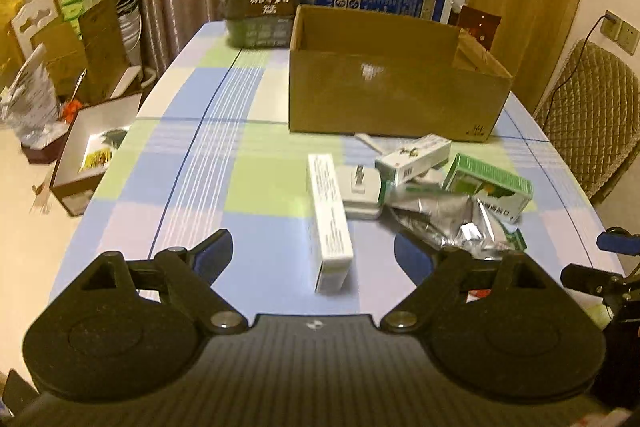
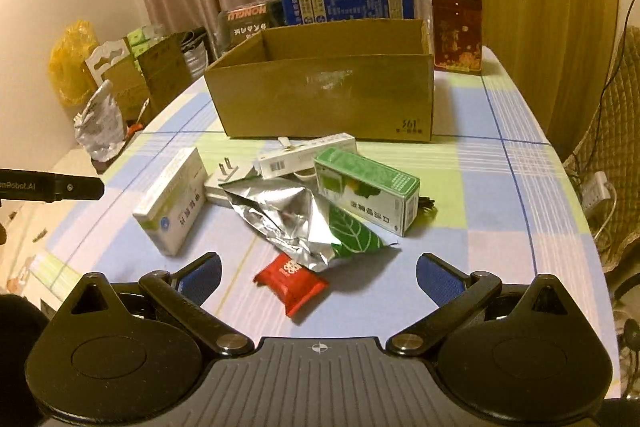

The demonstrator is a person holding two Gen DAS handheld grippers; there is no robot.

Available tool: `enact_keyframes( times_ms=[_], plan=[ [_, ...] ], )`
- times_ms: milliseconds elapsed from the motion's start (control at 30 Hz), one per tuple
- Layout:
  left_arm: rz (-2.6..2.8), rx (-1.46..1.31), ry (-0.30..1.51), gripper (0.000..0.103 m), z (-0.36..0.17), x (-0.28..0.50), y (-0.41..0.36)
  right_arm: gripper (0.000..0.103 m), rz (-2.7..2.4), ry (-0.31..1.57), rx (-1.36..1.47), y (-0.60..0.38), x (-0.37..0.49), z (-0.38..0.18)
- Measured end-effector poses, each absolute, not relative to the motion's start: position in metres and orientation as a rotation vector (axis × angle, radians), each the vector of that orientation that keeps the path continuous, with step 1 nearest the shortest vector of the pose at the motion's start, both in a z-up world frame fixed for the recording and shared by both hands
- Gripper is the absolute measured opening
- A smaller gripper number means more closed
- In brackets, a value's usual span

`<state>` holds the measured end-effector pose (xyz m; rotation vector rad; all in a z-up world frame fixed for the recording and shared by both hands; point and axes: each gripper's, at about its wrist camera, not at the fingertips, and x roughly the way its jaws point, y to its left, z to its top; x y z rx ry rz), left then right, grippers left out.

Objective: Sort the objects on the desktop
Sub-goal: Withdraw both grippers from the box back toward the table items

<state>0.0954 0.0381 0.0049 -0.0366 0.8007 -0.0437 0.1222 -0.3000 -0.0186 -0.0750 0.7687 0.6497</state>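
I had both tongs, left (image 1: 314, 247) and right (image 2: 319, 269), spread apart and empty; nothing seemed sorted yet, the boxes (image 2: 170, 201) and packets (image 2: 290, 223) lay heaped on the desk (image 2: 500, 207) before the carton (image 2: 324, 99)

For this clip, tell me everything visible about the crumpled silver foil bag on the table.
The foil bag is a crinkled, shiny silver pouch that looks torn open and flattened, with a green leaf print on its near corner. It lies flat on the checked tablecloth, in front of the cardboard box. The green medicine box lies against or over its far edge, and the white plug adapter sits at its far left corner. The red sachet lies just below its near tip. Neither tool touches it.
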Motion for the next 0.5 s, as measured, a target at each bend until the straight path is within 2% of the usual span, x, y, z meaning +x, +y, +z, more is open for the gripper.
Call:
enact_keyframes(
  times_ms=[500],
  plan=[
    [-0.074, 0.032, 0.846, 0.084, -0.013, 0.102, 0.025, 0.101, 0.750, 0.738, -0.230, -0.279, 0.134, -0.022]
  ],
)
